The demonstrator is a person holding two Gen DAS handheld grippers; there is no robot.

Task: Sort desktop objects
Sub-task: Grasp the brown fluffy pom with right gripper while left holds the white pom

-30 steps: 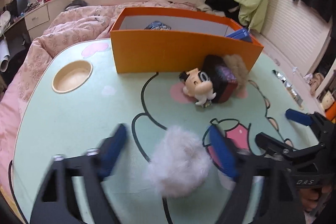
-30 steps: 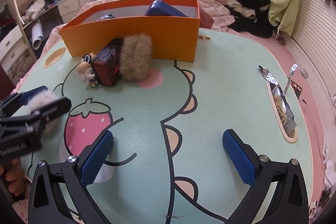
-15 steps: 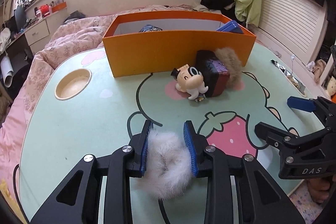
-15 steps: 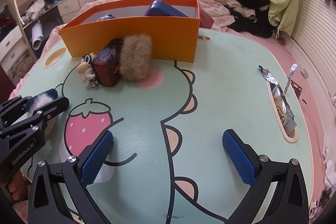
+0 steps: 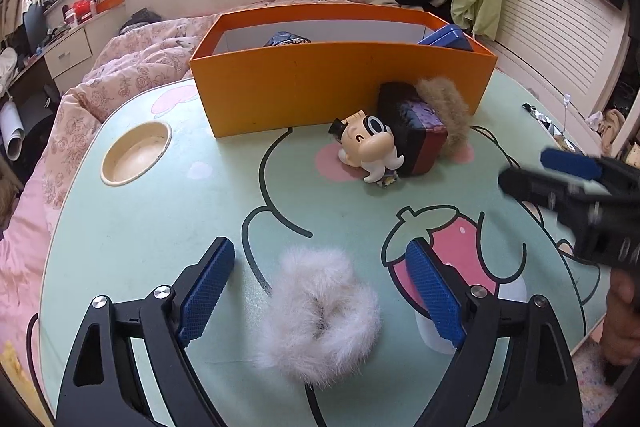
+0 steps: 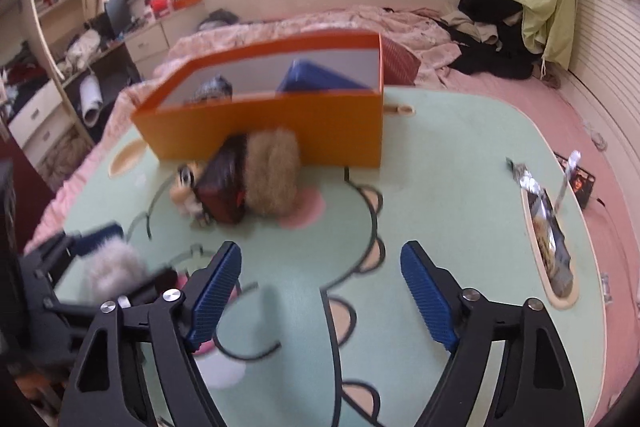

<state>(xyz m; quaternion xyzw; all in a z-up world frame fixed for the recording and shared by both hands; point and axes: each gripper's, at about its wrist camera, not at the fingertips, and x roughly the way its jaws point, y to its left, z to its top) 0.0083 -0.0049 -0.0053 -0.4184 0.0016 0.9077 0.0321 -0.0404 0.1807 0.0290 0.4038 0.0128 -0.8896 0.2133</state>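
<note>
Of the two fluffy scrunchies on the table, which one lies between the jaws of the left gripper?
The white scrunchie, lying loose on the table. The brown scrunchie leans against the orange box.

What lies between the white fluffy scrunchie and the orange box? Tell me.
Bare green tabletop separates white fluffy scrunchie from orange box, per the left wrist view.

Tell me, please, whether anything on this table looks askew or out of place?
Yes: the cartoon figurine lies tipped on its side against a dark box, outside the orange box, and a foil wrapper litters the table's edge.
</note>
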